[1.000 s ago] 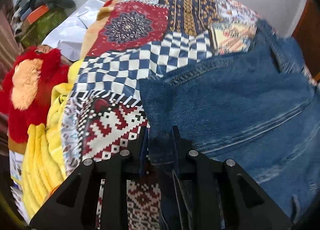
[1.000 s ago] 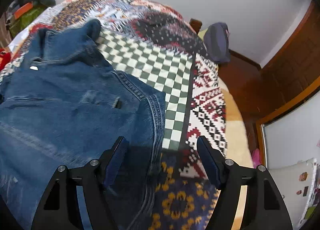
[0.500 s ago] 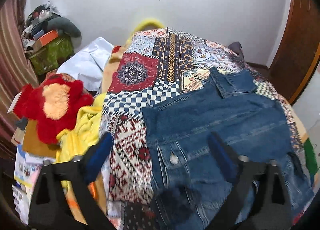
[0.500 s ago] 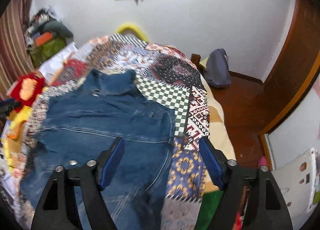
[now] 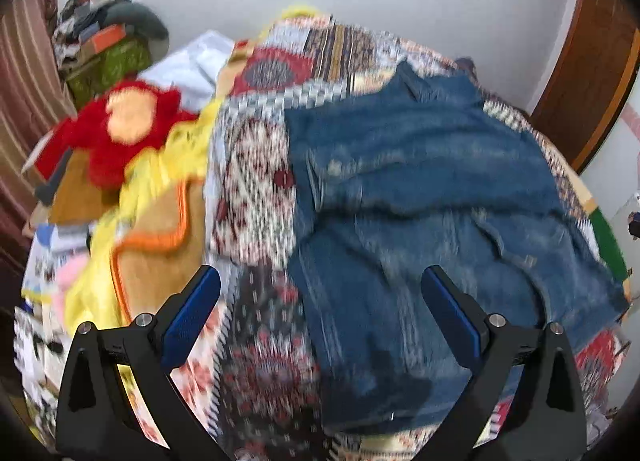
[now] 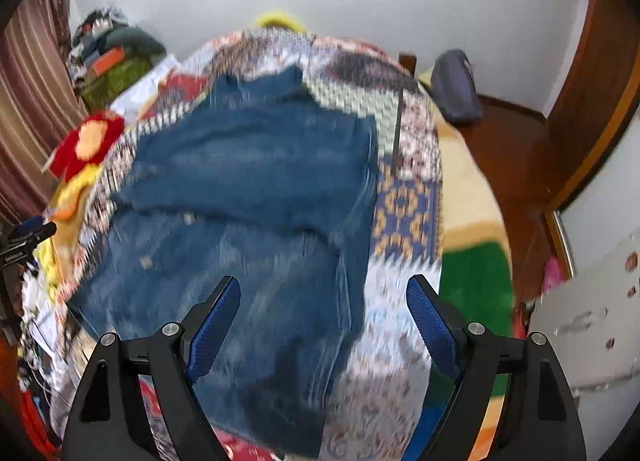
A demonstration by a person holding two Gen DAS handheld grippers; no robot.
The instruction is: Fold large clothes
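Having released the denim jacket (image 5: 420, 197) and pulled back, both the left gripper (image 5: 320, 293) and right gripper (image 6: 323, 303) are hovering with fingers spread empty, risking the loosely laid fold ahead springing open.

One denim jacket (image 5: 420, 189), one patchwork quilt (image 5: 256, 181), one red plush toy (image 5: 120, 129), two tools

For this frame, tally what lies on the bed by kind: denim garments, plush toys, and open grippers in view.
Blue denim jacket spread on the patchwork quilt: 1
Red plush toy with an orange face: 1
Open grippers, left gripper and right gripper: 2
Total: 4
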